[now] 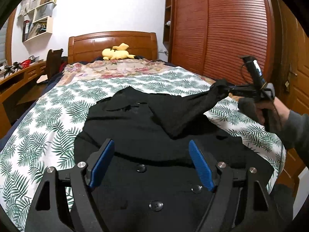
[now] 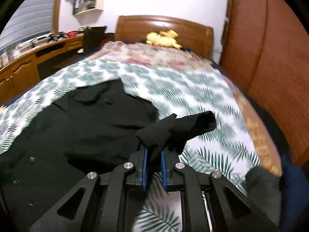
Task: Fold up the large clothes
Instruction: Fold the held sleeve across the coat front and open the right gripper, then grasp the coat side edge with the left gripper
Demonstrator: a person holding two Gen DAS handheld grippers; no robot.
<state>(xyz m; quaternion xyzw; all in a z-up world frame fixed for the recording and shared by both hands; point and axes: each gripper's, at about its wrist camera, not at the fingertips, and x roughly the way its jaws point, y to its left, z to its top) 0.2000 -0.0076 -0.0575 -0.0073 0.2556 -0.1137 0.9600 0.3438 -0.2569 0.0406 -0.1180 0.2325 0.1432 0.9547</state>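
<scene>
My right gripper (image 2: pixel 154 155) pinches the black coat (image 1: pixel 135 127) sleeve (image 1: pixel 193 108), left gripper (image 1: pixel 152 164) spread empty; I'd carry it flat across the chest

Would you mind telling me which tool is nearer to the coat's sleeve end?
Right. The right tool is shut on the black coat's sleeve end, lifting it; the left tool hangs open above the buttoned front.

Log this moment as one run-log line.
left gripper: open above black buttoned coat | right gripper: shut on black sleeve end, lifted | surface: leaf-print bedspread
</scene>
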